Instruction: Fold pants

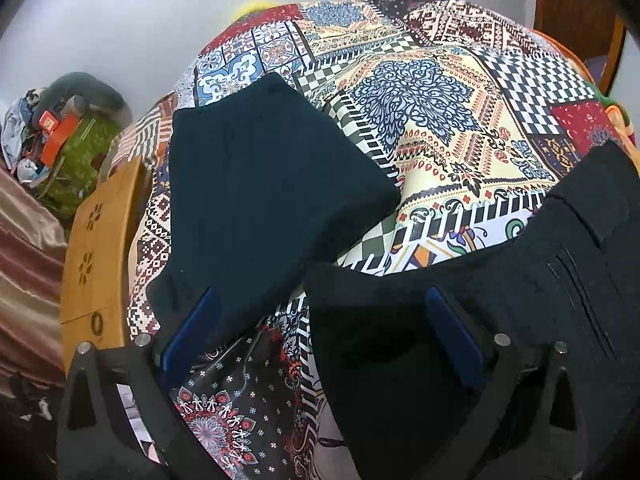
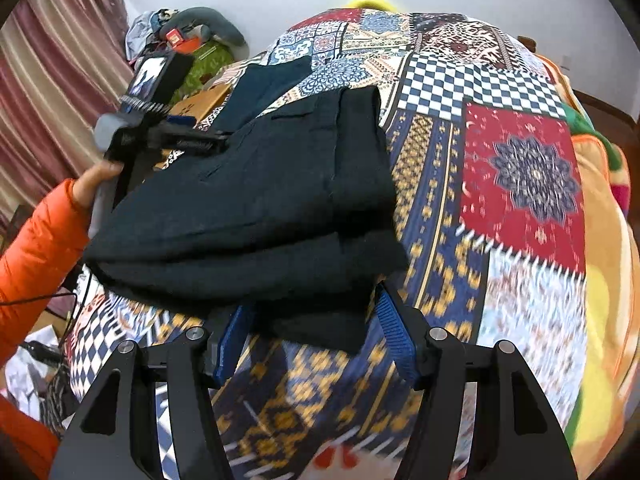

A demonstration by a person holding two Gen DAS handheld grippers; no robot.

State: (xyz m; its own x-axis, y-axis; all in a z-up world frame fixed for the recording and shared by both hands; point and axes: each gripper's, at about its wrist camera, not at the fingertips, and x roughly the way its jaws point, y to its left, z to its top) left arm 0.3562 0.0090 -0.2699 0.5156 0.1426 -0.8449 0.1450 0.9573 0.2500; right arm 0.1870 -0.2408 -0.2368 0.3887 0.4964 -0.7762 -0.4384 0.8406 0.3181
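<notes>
Black folded pants [image 2: 256, 216] crosswise before open right jaws, on patchwork cloth [image 2: 520, 168].

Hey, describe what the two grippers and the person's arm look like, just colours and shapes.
Both the left gripper and the right gripper have black angular frames with triangular cutouts, silver round pins, and flat blue fingers. The person's hand is bare, and the sleeve is bright orange and puffy.

Left gripper [image 1: 320, 336] gapes above black pants [image 1: 460, 280] beside folded teal pants [image 1: 264, 184].
</notes>
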